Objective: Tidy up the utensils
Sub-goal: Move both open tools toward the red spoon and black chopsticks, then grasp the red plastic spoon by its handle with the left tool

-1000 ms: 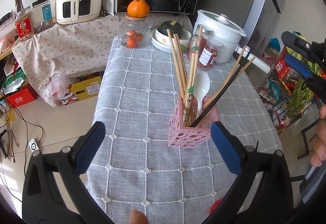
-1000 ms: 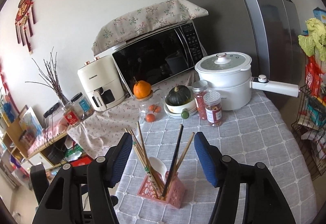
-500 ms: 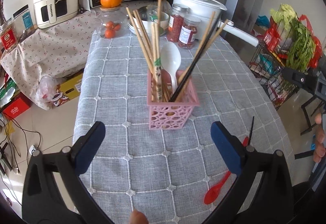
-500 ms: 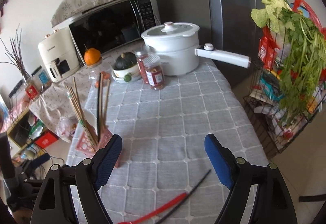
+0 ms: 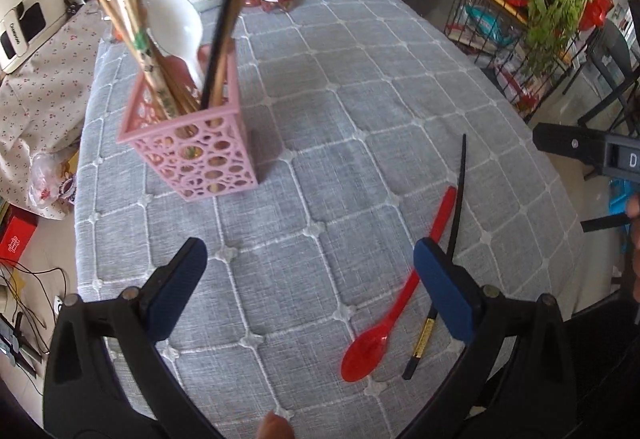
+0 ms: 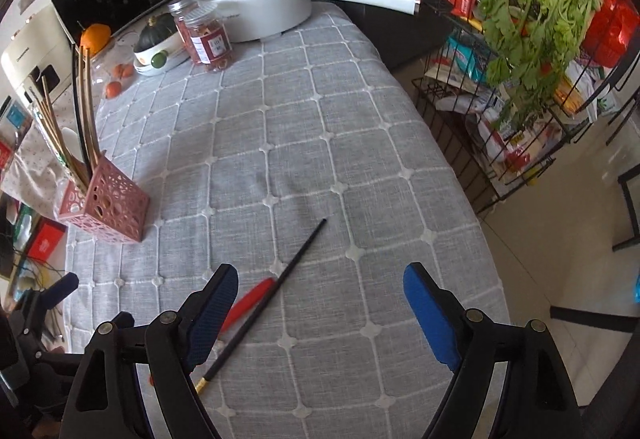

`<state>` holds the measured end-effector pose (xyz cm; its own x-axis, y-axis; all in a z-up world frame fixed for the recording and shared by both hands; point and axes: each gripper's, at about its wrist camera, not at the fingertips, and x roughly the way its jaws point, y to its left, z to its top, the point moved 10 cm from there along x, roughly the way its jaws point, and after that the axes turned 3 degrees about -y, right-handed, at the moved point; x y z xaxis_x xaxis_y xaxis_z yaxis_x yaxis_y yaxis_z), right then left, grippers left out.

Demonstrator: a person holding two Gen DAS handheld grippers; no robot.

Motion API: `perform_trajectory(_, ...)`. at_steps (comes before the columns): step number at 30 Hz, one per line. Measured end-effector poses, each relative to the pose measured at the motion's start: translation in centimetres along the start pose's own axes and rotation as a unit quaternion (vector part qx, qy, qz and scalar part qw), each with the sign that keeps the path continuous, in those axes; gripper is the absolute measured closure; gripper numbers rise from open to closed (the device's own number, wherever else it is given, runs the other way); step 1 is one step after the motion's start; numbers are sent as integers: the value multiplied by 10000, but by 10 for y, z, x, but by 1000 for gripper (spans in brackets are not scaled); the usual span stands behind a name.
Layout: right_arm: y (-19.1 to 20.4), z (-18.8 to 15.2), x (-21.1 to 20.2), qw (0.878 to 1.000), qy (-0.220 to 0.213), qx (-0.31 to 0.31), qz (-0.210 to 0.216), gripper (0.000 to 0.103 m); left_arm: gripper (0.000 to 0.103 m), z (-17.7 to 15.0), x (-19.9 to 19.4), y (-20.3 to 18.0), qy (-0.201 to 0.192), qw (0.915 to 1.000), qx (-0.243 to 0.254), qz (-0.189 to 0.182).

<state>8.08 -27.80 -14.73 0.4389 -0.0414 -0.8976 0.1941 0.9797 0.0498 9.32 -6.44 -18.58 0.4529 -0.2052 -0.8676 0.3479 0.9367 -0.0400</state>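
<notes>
Both wide-open and empty, left gripper (image 5: 306,281) and right gripper (image 6: 316,309) above red spoon (image 5: 390,305) and black chopstick (image 6: 276,287), loose on tabletop (image 6: 320,143) well apart from pink holder (image 5: 196,147), likely awaiting pickup.

My table wears a grey woven cloth (image 6: 320,143) stitched into white-lined squares. On it near me lie a red plastic spoon (image 5: 394,303) and a single black chopstick with a gold band (image 6: 276,287), side by side and touching. Further off stands a pink perforated plastic basket (image 5: 200,155) with sticks and a white spoon in it. At the far end sit a white lidded pot with a long handle (image 6: 260,7), two red-filled jars (image 6: 206,39) and a white bowl holding a dark green squash (image 6: 158,47).
</notes>
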Motion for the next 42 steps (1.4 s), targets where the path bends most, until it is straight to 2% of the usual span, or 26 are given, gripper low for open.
perform_trajectory(4, -22, -6, 6, 9996, 169, -52, -205, 17, 0, 0, 14, -13, 332, 9993, 186, 64)
perform_trajectory(7, -37, -10, 13, 9979, 271, -292, -507, 17, 0, 2, 23, -29, 496, 9982, 327, -83)
perform_trajectory(9, -43, -13, 16, 9971, 332, -379, -566, 17, 1, 1, 29, -44, 612, 9964, 537, -233)
perform_trajectory(11, -47, -14, 18, 9973, 367, -368, -527, 17, 7, -1, 36, -58, 688, 9940, 772, -355)
perform_trajectory(14, -51, -12, 17, 9977, 361, -297, -482, 17, 35, -5, 47, -74, 915, 9895, 1012, -482)
perform_trajectory(15, -52, -12, 17, 9979, 354, -283, -472, 17, 49, -8, 51, -78, 1013, 9878, 1042, -565)
perform_trajectory(16, -52, -11, 17, 9980, 348, -276, -460, 17, 58, -11, 54, -83, 1111, 9859, 1065, -652)
perform_trajectory(19, -51, -11, 16, 9982, 341, -263, -409, 17, 65, -16, 60, -93, 1271, 9818, 1154, -810)
perform_trajectory(23, -51, -9, 16, 9984, 330, -251, -377, 17, 65, -17, 61, -96, 1287, 9800, 1306, -769)
perform_trajectory(24, -51, -9, 16, 9985, 333, -246, -372, 17, 69, -16, 61, -95, 1275, 9805, 1297, -749)
perform_trajectory(26, -49, -9, 16, 9985, 356, -256, -326, 17, 89, -12, 62, -91, 1218, 9820, 1285, -661)
perform_trajectory(27, -48, -10, 18, 9985, 377, -257, -299, 17, 91, -12, 62, -89, 1207, 9825, 1259, -660)
perform_trajectory(32, -39, -14, 31, 9983, 582, -72, -22, 17, 92, -5, 49, -76, 957, 9865, 1143, -683)
perform_trajectory(37, -16, -26, 55, 9934, 1057, 171, 421, 17, 92, 8, 27, -62, 536, 9920, 918, -685)
perform_trajectory(42, 2, -33, 78, 9891, 1392, 231, 420, 17, 92, 16, 12, -45, 305, 9945, 739, -675)
